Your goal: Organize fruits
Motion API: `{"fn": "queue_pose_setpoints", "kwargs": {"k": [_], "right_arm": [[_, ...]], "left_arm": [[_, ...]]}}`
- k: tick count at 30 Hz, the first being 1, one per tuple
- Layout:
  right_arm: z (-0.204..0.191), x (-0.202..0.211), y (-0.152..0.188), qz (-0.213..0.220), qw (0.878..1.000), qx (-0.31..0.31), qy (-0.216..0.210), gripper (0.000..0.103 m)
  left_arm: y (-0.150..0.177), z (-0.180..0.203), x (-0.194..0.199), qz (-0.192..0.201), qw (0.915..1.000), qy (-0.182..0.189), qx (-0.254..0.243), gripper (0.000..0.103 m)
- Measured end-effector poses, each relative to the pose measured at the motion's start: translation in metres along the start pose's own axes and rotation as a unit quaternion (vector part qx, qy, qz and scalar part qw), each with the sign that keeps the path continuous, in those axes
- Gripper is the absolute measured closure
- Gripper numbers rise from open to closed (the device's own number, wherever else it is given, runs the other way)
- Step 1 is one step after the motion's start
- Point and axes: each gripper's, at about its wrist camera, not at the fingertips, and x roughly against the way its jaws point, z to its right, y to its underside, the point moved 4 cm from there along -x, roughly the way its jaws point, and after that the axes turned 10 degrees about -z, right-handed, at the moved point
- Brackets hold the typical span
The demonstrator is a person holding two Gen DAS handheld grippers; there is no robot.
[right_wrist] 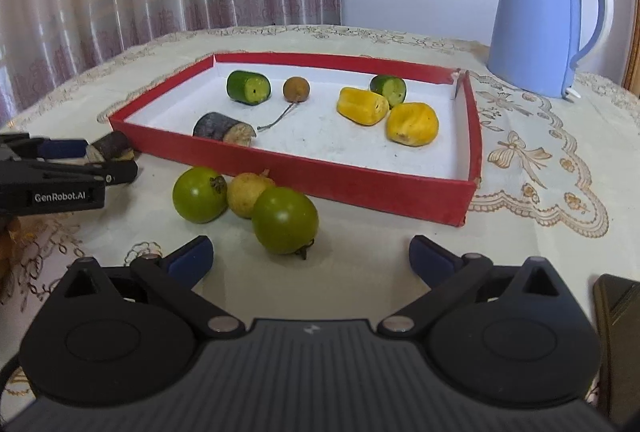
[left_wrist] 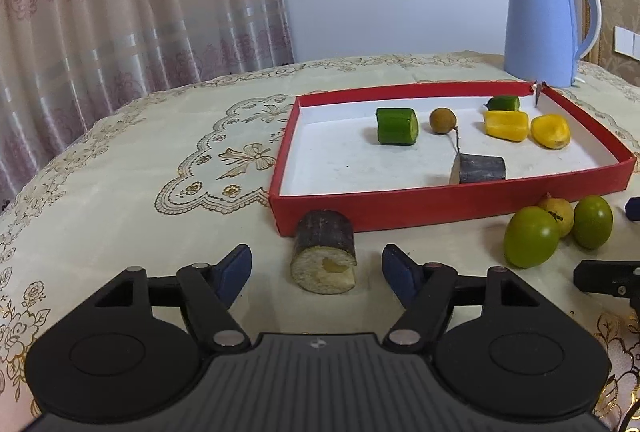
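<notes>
Dark sugarcane piece (left_wrist: 323, 260) lies outside the red tray (left_wrist: 440, 206) (touching its wall).

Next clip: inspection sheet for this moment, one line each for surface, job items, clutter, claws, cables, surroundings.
Surface: table under an embroidered cream tablecloth.
Job's things: red tray holds two cucumber pieces, two yellow pieces, one small brown fruit and one dark cane piece. Outside, at its front wall: another cane piece, two green fruits and a yellowish fruit.
Clutter: blue kettle behind the tray.
Claws: left claw open, astride the outside cane piece; right claw open, nearest green fruit just ahead.
Cables: nothing seen.
Surroundings: patterned curtain, pale wall.
</notes>
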Motion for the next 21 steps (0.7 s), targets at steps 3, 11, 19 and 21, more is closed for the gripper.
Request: {"fn": "queue_pose_setpoints", "kwargs": {"k": [3, 11, 19, 21], "right_arm": [[-0.001, -0.001, 0.000, -0.001, 1.000, 0.002, 0.002, 0.000], [-0.001, 0.000, 0.001, 0.000, 1.000, 0.003, 0.004, 0.000], [-0.003, -0.001, -0.008, 0.006, 1.000, 0.014, 0.009, 0.028], [-0.006, -0.001, -0.009, 0.007, 1.000, 0.020, 0.005, 0.034]], "left_arm": [[0.000, 0.000, -0.001, -0.008, 0.9994, 0.032, 0.011, 0.064], [0.001, -0.001, 0.003, -0.008, 0.9982, 0.057, 0.016, 0.069], [0.002, -0.001, 0.005, -0.007, 0.9987, 0.049, 0.012, 0.069], [0.002, 0.000, 0.005, -0.007, 0.9989, 0.046, 0.010, 0.069]]}}
